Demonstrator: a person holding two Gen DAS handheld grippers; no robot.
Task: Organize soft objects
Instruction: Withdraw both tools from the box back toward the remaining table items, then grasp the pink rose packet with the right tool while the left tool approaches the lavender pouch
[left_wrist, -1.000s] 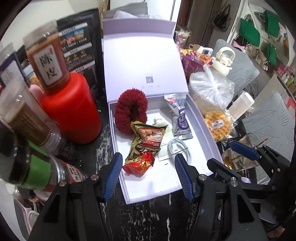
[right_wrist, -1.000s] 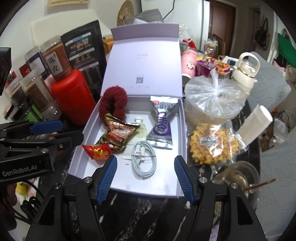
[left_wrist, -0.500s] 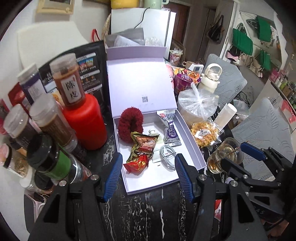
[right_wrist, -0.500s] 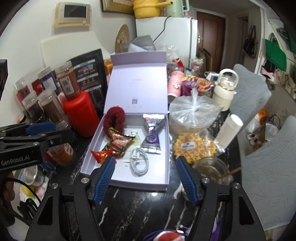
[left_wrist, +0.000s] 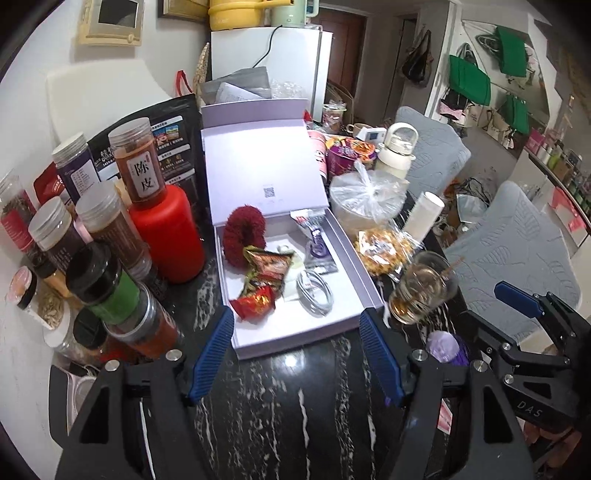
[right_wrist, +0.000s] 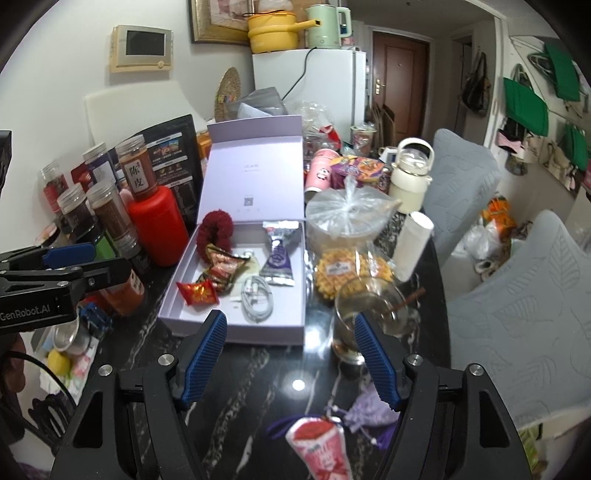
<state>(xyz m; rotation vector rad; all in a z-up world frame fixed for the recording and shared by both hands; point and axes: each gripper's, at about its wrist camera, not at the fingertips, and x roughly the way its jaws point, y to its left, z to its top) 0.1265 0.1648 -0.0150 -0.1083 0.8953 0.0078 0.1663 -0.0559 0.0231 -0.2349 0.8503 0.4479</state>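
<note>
Lettering first: "陈皮" on the white label of the amber jar (left_wrist: 137, 164) standing on the red canister (left_wrist: 166, 232), just left of the lavender gift box (left_wrist: 364, 280); a QR code on the inside of the box's upright lid (left_wrist: 263, 168); "GenRobot.AI" on the body of the left gripper (left_wrist: 297, 363), read from the right wrist view; "DAS" on the right gripper (right_wrist: 290, 356), read from the left wrist view. Print on the snack packets too small to read.

Inside the box: dark red fluffy scrunchie (left_wrist: 244, 230) at the back left corner, leaning toward the lid; brown snack packet (left_wrist: 266, 267) just in front of it; small red packet (left_wrist: 255, 301) nearer the front edge; coiled white cable (left_wrist: 314, 290) right of the packets; purple-and-silver sachet (left_wrist: 317, 247) at the back right.

Outside the box, on the black marble table (right_wrist: 258, 373): purple drawstring pouch (right_wrist: 364, 410) and pink plush pouch (right_wrist: 321, 446) in front of it, under the right gripper; glass of amber liquid (right_wrist: 365, 314) just right of the front corner.

Both pairs of jaws spread wide, gripping nothing, held in front of the box.
</note>
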